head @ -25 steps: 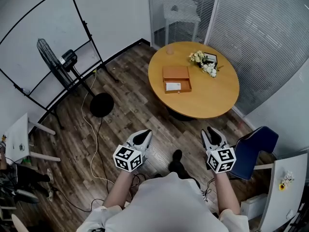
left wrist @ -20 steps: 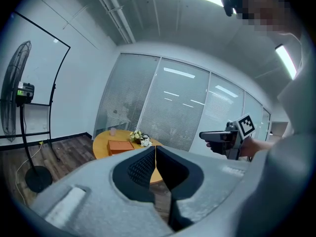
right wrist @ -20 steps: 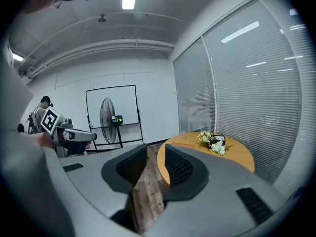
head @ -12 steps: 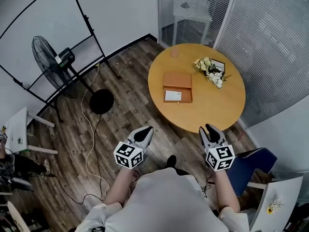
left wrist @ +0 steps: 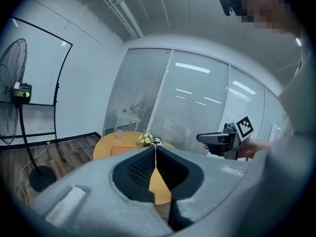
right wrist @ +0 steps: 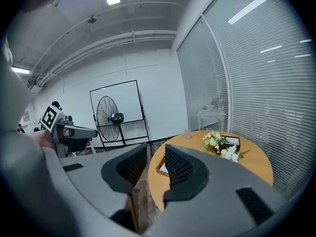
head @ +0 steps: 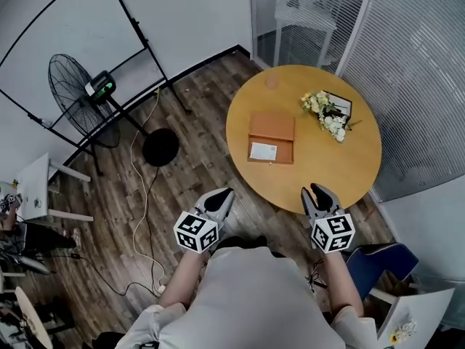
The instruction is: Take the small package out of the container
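The one package [head: 263, 151] lies in the near half of the one open box [head: 273, 128], by the table's [head: 320, 167] left edge. One cup [head: 271, 82] and one bunch of flowers [head: 328, 116] sit toward the far edge. The table has drawn closer within the last second, so the approach is under way and nothing is reached yet. The left gripper [head: 224, 194] has its jaws pressed together; the right gripper [head: 318, 190] is spread and empty.

Round table [head: 323, 177] on dark wood floor [head: 192, 169]

The container [right wrist: 161, 168] sits mostly hidden behind a jaw, the fan [left wrist: 11, 75] cut by the picture's edge.
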A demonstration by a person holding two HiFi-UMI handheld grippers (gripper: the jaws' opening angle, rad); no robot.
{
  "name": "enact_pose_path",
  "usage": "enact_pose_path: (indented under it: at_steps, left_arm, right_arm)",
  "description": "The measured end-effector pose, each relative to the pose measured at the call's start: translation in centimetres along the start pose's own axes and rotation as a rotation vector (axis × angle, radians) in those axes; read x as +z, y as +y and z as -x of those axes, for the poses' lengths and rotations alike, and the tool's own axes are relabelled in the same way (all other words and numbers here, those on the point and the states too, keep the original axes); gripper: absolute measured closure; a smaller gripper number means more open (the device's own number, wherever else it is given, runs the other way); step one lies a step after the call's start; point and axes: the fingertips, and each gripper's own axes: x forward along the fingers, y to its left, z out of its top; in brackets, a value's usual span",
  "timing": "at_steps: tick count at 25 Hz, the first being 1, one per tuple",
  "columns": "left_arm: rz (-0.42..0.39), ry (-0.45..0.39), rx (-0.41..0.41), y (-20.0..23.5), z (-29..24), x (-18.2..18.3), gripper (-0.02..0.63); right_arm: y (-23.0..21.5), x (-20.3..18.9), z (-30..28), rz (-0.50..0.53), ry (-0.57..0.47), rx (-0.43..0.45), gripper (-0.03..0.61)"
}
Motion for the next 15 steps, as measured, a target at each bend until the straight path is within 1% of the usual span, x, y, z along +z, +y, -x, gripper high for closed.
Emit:
enact_pose_path:
  at_steps: [7,15]
  left_arm:
    - [0.031,0.049,0.023,2.4,-3.9,-1.4,0.594]
    - [0.042,0.091,-0.015,7.6,-8.5,-0.4,0.594]
  right_arm:
    - [-2.2,-1.5,-4.5,-0.013,0.049,0.043,0.465]
    - [-3.9,-1.1,-10.2,-0.037,0.111,0.013,0.465]
